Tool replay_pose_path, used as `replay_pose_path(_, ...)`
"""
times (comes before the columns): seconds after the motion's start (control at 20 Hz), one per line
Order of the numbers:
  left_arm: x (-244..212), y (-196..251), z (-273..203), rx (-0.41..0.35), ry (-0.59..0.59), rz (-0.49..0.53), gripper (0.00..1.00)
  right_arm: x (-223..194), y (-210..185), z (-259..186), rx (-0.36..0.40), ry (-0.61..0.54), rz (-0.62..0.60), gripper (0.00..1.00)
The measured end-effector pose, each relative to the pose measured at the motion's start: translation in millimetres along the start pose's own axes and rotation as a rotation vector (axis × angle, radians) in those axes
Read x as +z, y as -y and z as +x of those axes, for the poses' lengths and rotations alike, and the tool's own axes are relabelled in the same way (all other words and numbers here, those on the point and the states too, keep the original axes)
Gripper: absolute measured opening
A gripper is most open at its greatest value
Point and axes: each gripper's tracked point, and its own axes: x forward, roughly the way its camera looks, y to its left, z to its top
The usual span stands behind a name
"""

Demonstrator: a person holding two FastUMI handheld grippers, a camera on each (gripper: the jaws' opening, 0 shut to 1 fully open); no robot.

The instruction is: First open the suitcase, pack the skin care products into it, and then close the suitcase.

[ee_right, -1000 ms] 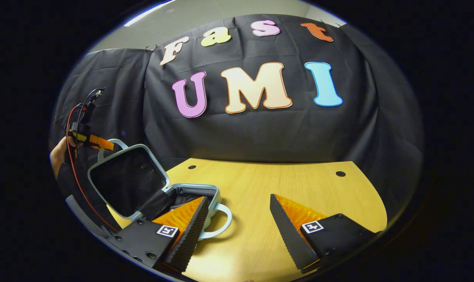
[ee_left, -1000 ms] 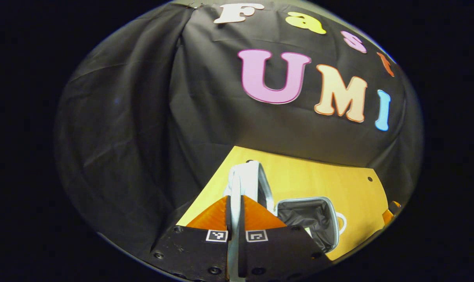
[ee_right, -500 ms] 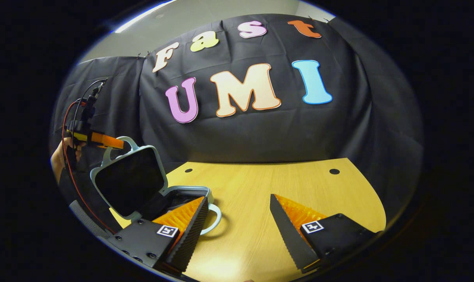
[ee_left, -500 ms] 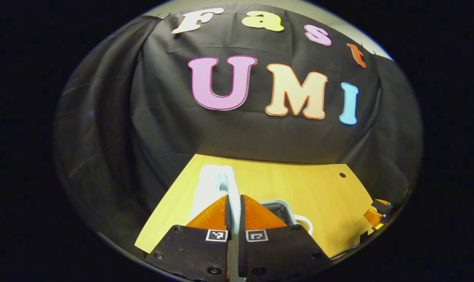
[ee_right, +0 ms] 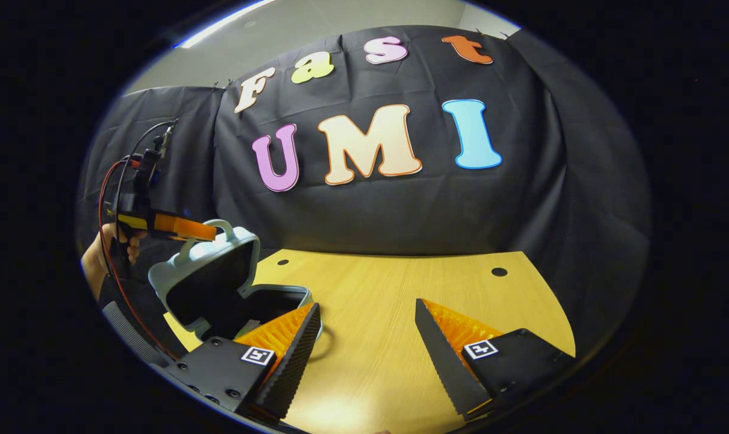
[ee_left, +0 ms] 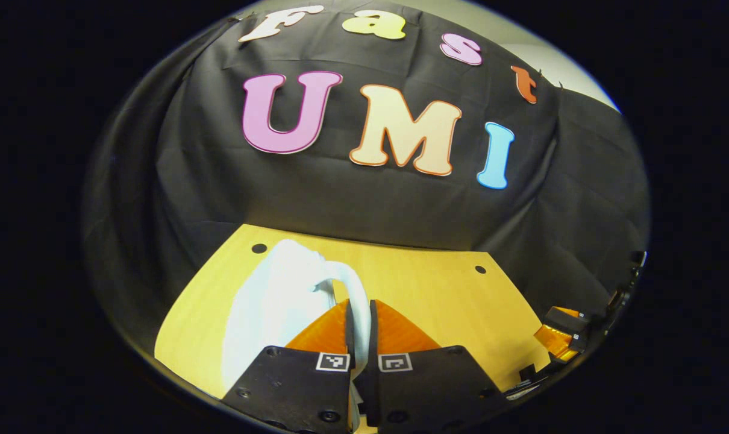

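Note:
The pale blue suitcase stands half open at the table's left end in the right gripper view, its lid (ee_right: 211, 283) tilted over the base (ee_right: 289, 294). The dark lining shows inside. My left gripper (ee_right: 181, 228), held by a hand (ee_right: 102, 259), grips the lid's handle (ee_right: 223, 224). In the left gripper view my left gripper (ee_left: 359, 304) is shut on that white handle (ee_left: 353, 283), with the lid's outer shell (ee_left: 268, 307) below and to the left. My right gripper (ee_right: 366, 304) hangs open over the table, right of the suitcase, with nothing between its fingers.
The wooden table (ee_right: 400, 289) has two small round holes near its back edge. Black cloth walls close in behind and at both sides. In the left gripper view my right gripper (ee_left: 560, 334) shows at the far right edge of the table.
The lid has swung from nearly upright down towards the base, carried by my left gripper on its handle. My right gripper has stayed open in about the same place.

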Motion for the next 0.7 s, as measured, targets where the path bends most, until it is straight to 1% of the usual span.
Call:
replay_pose_path(0.2,-37.4,36.3,26.1,-0.050,-0.062,-0.008,0.03,2.7,20.1,-9.3,-0.017,0.006,0.010,0.98)
replay_pose_path(0.4,-70.8,59.0,47.9,-0.055,-0.126,0.012,0.04,5.4,45.2,-18.9,-0.043,0.009,0.007,0.98)
replay_pose_path(0.5,-86.3,68.6,53.6,-0.052,-0.143,0.022,0.07,8.5,56.0,-22.5,-0.049,0.012,0.006,0.98)
replay_pose_path(0.6,-93.9,77.2,57.1,-0.054,-0.141,0.003,0.09,12.4,65.1,-25.8,-0.051,0.019,0.000,0.98)
replay_pose_path(0.65,-90.7,79.9,60.5,-0.038,-0.117,-0.007,0.11,15.9,67.9,-27.7,-0.047,0.025,-0.004,0.98)
replay_pose_path(0.7,-86.9,80.2,57.0,-0.027,-0.090,-0.018,0.11,20.1,69.5,-29.4,-0.042,0.033,-0.011,0.98)
